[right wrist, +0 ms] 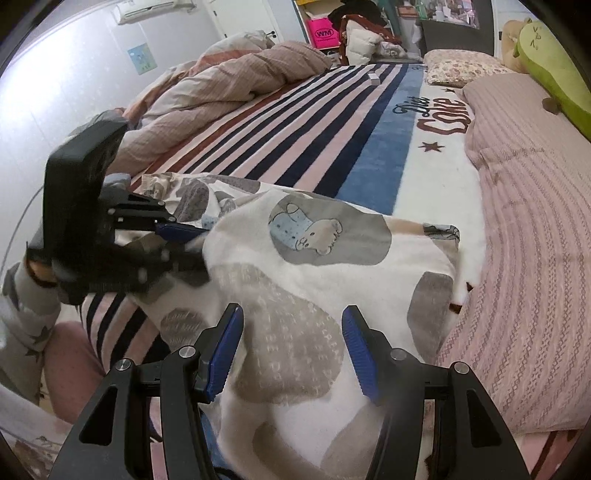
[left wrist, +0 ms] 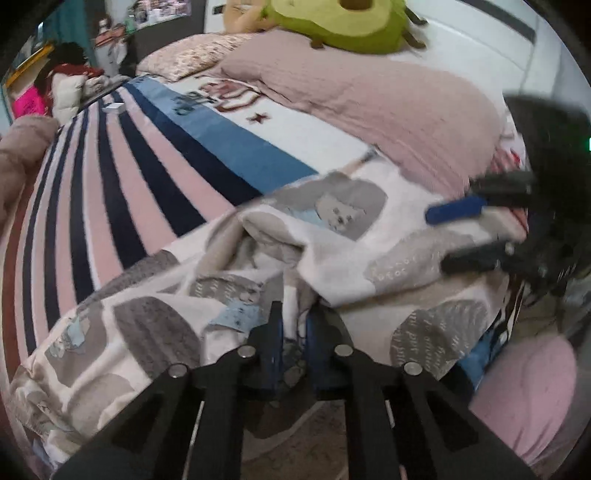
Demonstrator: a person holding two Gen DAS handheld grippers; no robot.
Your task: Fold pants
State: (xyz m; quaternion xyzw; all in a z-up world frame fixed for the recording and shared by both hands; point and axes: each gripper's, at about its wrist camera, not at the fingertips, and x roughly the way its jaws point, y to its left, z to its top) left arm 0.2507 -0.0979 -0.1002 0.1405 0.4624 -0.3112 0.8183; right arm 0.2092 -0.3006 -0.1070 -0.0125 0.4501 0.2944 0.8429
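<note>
The pants [right wrist: 314, 266] are white fleece with grey patches and a bear print. They lie crumpled across the near edge of the bed and hang over it. My left gripper [left wrist: 293, 317] is shut on a bunched fold of the pants [left wrist: 332, 258]; in the right wrist view the same gripper [right wrist: 197, 242] pinches their left edge. My right gripper [right wrist: 291, 332] stands open, its blue pads [right wrist: 225, 350] wide apart over a flat stretch of the fabric. In the left wrist view the right gripper [left wrist: 443, 236] comes in from the right with cloth between its fingers.
A striped blanket [right wrist: 332, 122] covers the bed. A pink quilt [right wrist: 535, 221] lies along the right, a crumpled duvet [right wrist: 221, 74] at the far left, and a green plush [left wrist: 343, 22] on the pillows. A small white box [right wrist: 374, 78] sits far off. A starred sleeve [right wrist: 22, 306] holds the left gripper.
</note>
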